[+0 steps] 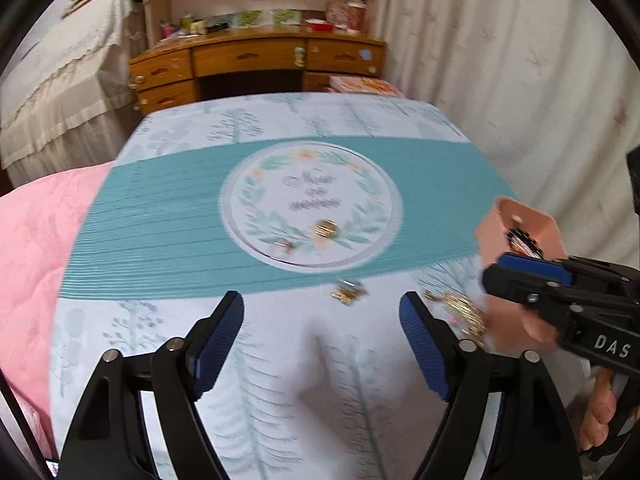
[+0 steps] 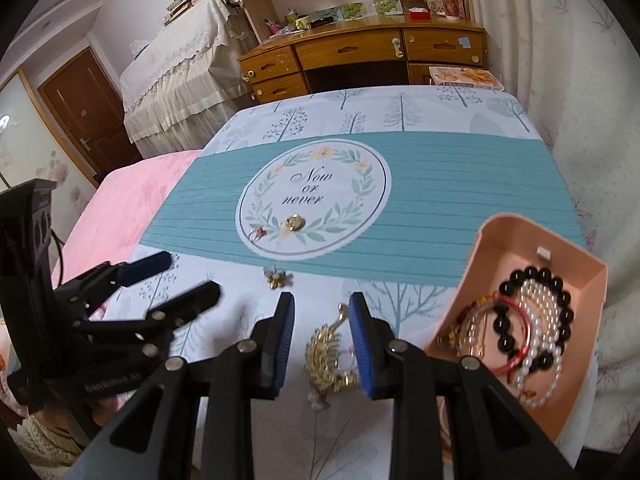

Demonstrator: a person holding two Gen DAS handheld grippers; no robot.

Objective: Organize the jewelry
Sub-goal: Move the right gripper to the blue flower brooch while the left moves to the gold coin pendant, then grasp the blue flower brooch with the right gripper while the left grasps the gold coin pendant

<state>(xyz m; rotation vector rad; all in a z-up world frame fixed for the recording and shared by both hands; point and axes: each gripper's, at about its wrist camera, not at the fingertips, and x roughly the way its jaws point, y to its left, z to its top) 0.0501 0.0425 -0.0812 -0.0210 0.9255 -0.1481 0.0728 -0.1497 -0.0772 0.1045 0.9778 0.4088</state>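
A pink tray [image 2: 516, 240] at the table's right holds black, pearl and red bracelets [image 2: 532, 320]. A gold leaf brooch [image 2: 326, 356] lies on the tablecloth between the fingers of my right gripper [image 2: 322, 340], which is open around it. A small gold flower piece [image 2: 276, 278], a round gold piece [image 2: 295, 222] and a red-stone ring [image 2: 256, 234] lie farther out. My left gripper [image 1: 322, 344] is open and empty above the cloth; the flower piece [image 1: 346, 290] lies ahead of it. The tray [image 1: 520, 236] shows at the right.
The table [image 2: 440, 160] has a teal-and-white cloth with a round "Now or never" print. A pink quilt [image 2: 120, 216] lies to the left. A wooden desk [image 2: 360, 56] stands behind, a curtain [image 2: 568, 80] at the right.
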